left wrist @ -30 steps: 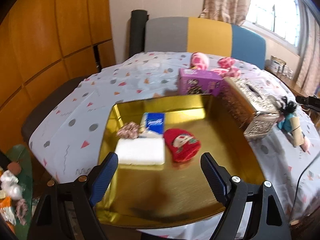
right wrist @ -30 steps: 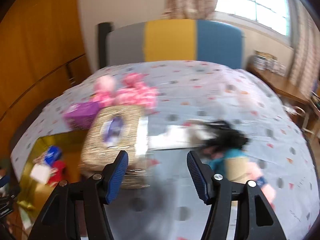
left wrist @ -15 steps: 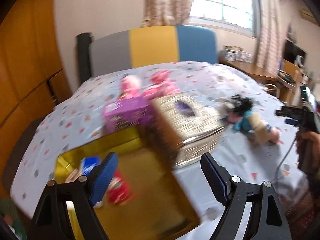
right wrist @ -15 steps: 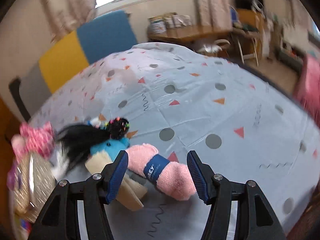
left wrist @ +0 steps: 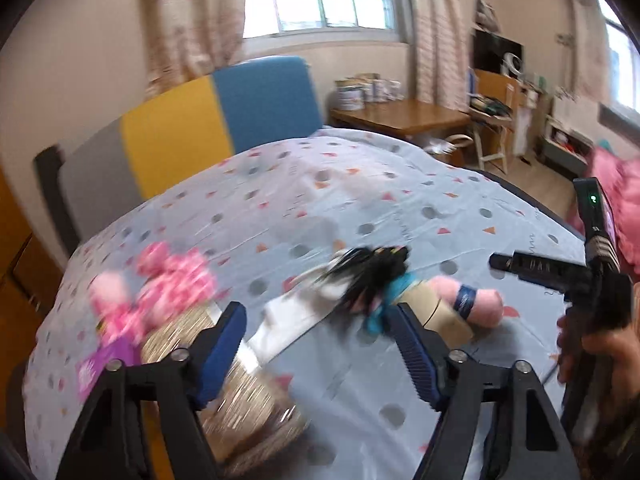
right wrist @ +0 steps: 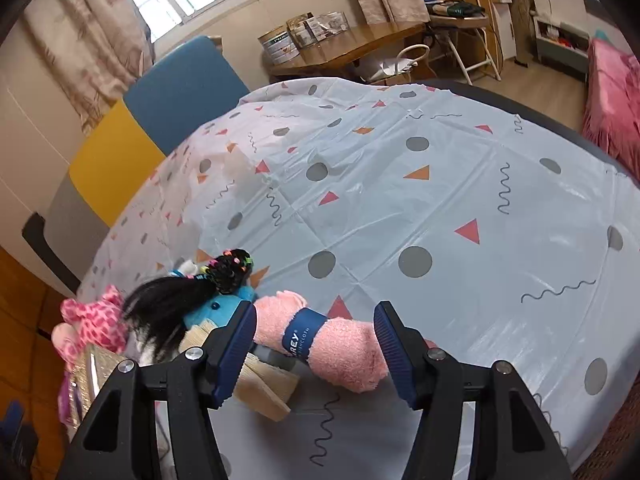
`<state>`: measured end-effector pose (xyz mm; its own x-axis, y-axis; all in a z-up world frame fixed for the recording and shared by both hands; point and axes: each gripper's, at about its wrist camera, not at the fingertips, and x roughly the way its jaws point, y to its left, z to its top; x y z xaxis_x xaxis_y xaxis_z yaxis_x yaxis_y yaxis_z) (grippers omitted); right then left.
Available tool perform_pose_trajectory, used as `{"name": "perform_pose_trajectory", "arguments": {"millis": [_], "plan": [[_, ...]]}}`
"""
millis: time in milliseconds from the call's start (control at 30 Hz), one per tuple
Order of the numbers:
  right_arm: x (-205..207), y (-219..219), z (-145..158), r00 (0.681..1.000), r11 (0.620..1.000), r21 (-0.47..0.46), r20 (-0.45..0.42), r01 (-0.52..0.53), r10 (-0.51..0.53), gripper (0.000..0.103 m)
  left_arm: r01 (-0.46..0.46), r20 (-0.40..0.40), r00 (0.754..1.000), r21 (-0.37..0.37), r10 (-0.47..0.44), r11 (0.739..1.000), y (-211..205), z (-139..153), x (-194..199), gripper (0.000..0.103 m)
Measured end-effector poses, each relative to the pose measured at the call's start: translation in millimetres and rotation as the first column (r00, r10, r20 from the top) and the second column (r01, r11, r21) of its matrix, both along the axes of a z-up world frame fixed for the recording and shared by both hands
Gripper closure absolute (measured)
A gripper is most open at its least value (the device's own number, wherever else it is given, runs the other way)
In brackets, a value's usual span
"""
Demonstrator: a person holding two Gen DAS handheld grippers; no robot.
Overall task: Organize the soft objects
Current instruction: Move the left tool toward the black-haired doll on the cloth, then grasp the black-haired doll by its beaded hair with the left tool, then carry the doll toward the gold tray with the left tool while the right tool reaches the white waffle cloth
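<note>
A rolled pink towel (right wrist: 344, 348) with a blue band lies on the patterned tablecloth (right wrist: 400, 200). My right gripper (right wrist: 316, 348) is open and hovers over the towel, which shows between its fingers; the pads do not press on it. Left of the towel lies a doll (right wrist: 208, 300) with long black hair and a blue dress. In the left wrist view the doll (left wrist: 368, 276) and towel (left wrist: 480, 304) sit just beyond my left gripper (left wrist: 316, 348), whose jaws are closing with nothing between them. A pink spotted plush (left wrist: 160, 284) lies further left.
A glittery tissue box (left wrist: 240, 384) and a purple box (left wrist: 100, 364) stand at the left, under my left finger. A hand (left wrist: 600, 348) holds the right gripper's body (left wrist: 540, 272) at the right. A striped headboard (left wrist: 200, 128) stands behind; a wooden desk (right wrist: 360, 44) is at the back.
The left view swung right, from the gold tray to the doll and towel, and its jaws narrowed. The right view swung from the tissue box to the pink towel and settled there.
</note>
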<state>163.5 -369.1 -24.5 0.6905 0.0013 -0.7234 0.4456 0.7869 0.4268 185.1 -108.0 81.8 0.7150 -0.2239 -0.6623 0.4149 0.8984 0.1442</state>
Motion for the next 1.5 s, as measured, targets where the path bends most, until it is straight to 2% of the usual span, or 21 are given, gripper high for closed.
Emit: {"name": "perform_pose_trajectory", "arguments": {"millis": [33, 133, 367, 533, 667, 767, 800, 867, 967, 1067, 1200, 1367, 1500], "plan": [[-0.2, -0.3, 0.4, 1.000, 1.000, 0.008, 0.003, -0.005, 0.005, 0.041, 0.030, -0.002, 1.000, 0.011, -0.030, 0.999, -13.7, -1.0, 10.1, 0.038], [0.7, -0.2, 0.1, 1.000, 0.999, 0.031, 0.003, -0.019, 0.019, 0.041, 0.102, -0.020, 0.995, 0.052, -0.101, 0.993, -45.1, -9.1, 31.8, 0.050], [-0.9, -5.7, -1.1, 1.000, 0.995, 0.101, 0.017, -0.025, 0.024, 0.041, 0.226, -0.120, 0.970, 0.143, -0.210, 0.963, -115.9, -46.2, 87.6, 0.055], [-0.9, -10.9, -4.6, 1.000, 0.987, 0.156, 0.019, -0.026, 0.023, 0.041, 0.274, -0.254, 0.942, 0.196, -0.221, 0.942, -149.8, -87.1, 128.7, 0.055], [-0.2, -11.4, -6.3, 0.999, 0.982, 0.186, 0.023, -0.037, 0.033, 0.041, 0.291, -0.323, 0.923, 0.235, -0.208, 0.927, -164.4, -118.6, 151.3, 0.060], [0.7, -10.5, -7.5, 0.999, 0.978, 0.203, 0.022, -0.048, 0.044, 0.041, 0.319, -0.388, 0.898, 0.253, -0.206, 0.913, -170.9, -142.5, 158.5, 0.064], [1.0, -10.4, -7.8, 0.999, 0.977, 0.207, 0.023, -0.050, 0.047, 0.041, 0.322, -0.401, 0.893, 0.255, -0.204, 0.912, -171.7, -148.5, 159.4, 0.069], [1.1, -10.3, -7.9, 0.999, 0.976, 0.210, 0.024, -0.051, 0.047, 0.041, 0.314, -0.413, 0.889, 0.237, -0.197, 0.919, -170.6, -154.6, 159.8, 0.075], [1.3, -10.8, -8.3, 0.999, 0.977, 0.207, 0.022, -0.047, 0.043, 0.041, 0.287, -0.395, 0.896, 0.166, -0.203, 0.943, -163.3, -147.8, 155.5, 0.079], [1.2, -11.8, -9.8, 0.999, 0.976, 0.212, 0.018, -0.041, 0.038, 0.041, 0.248, -0.380, 0.897, 0.014, -0.225, 0.969, -145.8, -123.7, 153.0, 0.079], [1.9, -10.0, -10.3, 0.999, 0.978, 0.202, 0.011, -0.045, 0.044, 0.041, 0.210, -0.373, 0.897, -0.110, -0.236, 0.972, -128.3, -97.3, 150.4, 0.079], [5.6, -7.1, -15.4, 0.998, 0.980, 0.191, -0.018, -0.056, 0.061, 0.041, 0.138, -0.359, 0.916, -0.136, -0.179, 0.981, -113.5, -82.1, 155.0, 0.079], [7.1, -4.6, -19.5, 0.997, 0.981, 0.183, -0.040, -0.064, 0.073, 0.041, 0.054, -0.338, 0.936, -0.151, -0.103, 0.987, -84.8, -66.1, 165.3, 0.079]]}}
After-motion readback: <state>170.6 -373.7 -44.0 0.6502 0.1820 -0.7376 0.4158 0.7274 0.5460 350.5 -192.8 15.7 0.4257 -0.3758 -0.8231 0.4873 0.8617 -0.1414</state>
